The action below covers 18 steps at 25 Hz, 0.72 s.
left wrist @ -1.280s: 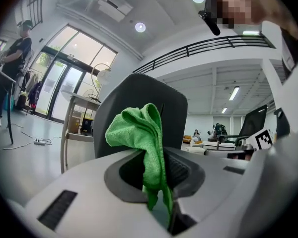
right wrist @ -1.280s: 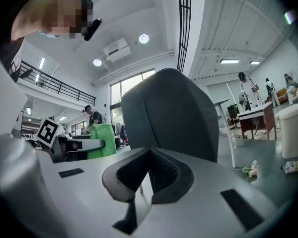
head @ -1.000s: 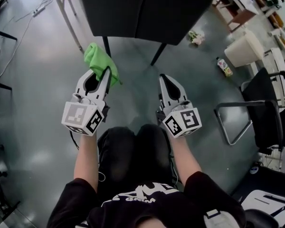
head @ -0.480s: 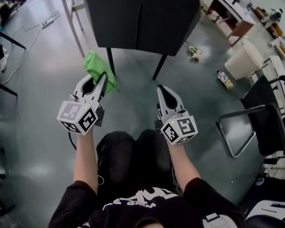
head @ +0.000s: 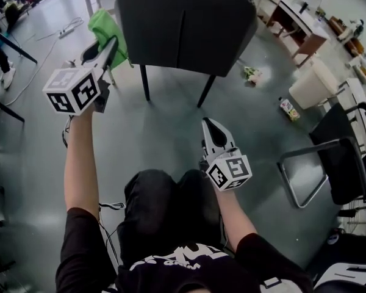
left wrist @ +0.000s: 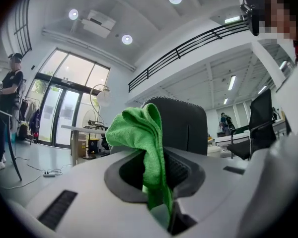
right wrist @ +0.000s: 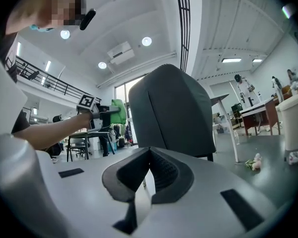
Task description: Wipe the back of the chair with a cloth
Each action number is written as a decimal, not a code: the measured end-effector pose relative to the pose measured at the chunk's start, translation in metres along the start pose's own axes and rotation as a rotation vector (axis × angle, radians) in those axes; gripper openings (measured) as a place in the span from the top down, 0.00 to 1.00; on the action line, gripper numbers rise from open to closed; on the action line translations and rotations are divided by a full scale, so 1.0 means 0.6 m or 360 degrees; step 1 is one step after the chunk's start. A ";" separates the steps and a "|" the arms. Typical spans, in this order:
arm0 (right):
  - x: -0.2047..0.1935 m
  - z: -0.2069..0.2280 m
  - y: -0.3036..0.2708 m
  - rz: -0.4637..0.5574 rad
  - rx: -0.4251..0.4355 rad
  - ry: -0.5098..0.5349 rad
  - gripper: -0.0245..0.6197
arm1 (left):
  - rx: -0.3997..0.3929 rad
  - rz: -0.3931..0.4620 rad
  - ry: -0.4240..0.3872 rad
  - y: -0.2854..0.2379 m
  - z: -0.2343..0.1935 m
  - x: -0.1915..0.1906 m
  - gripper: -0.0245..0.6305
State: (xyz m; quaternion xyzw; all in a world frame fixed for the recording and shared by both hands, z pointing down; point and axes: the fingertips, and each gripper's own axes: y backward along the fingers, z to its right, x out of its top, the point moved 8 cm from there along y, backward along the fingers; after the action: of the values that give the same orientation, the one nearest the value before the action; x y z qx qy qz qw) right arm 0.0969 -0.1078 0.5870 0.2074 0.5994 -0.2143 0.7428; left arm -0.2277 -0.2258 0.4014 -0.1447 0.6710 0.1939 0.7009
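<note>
The dark grey chair back [head: 186, 26] stands ahead of me, also seen in the left gripper view [left wrist: 188, 125] and the right gripper view [right wrist: 171, 113]. My left gripper [head: 108, 49] is raised to the chair back's left edge, shut on a green cloth [head: 107, 30]. The cloth [left wrist: 144, 143] bunches up out of the jaws, just left of the chair. My right gripper [head: 208, 127] hangs low above my knees, shut and holding nothing, below the chair back. From the right gripper view the left gripper [right wrist: 105, 112] with the cloth [right wrist: 118, 111] shows at the chair's left.
The chair's black legs [head: 202, 91] stand on the grey floor. A white bin [head: 314, 81], a bottle [head: 288, 109] and a small toy [head: 252, 74] lie to the right. A black cantilever chair [head: 335, 157] stands at far right. A person [left wrist: 7, 113] stands far left.
My left gripper has risen and gone forward-left with the cloth, from beside my knee to the chair back's left edge. The right gripper has barely moved.
</note>
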 end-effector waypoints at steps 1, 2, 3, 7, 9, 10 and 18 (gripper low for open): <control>-0.002 0.001 0.003 -0.0003 -0.0006 -0.0004 0.97 | -0.0005 -0.0003 -0.0009 -0.008 -0.003 0.006 0.86; -0.003 0.003 0.005 -0.0007 -0.0011 -0.0006 0.97 | -0.0012 -0.0005 -0.0013 -0.017 -0.005 0.010 0.86; -0.005 0.003 0.007 -0.0012 -0.0015 -0.0008 0.97 | -0.0020 -0.0005 -0.0012 -0.025 -0.006 0.013 0.86; -0.013 0.005 0.010 -0.0024 -0.0021 -0.0013 0.97 | -0.0044 -0.0008 -0.0016 -0.055 0.001 0.016 0.86; -0.014 0.008 0.011 -0.0026 -0.0026 -0.0013 0.97 | -0.0063 -0.0002 -0.0033 -0.069 0.013 0.016 0.86; -0.014 0.009 0.012 -0.0026 -0.0031 -0.0014 0.97 | -0.0082 0.0001 -0.0039 -0.076 0.022 0.016 0.86; -0.011 0.019 0.019 -0.0028 -0.0069 -0.0010 0.97 | -0.0233 0.0004 -0.0065 -0.135 0.104 -0.001 0.86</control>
State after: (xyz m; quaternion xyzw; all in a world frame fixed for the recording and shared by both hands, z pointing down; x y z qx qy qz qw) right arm 0.1113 -0.1048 0.5964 0.1852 0.6033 -0.2084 0.7471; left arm -0.1348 -0.2686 0.4012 -0.1909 0.6407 0.2462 0.7017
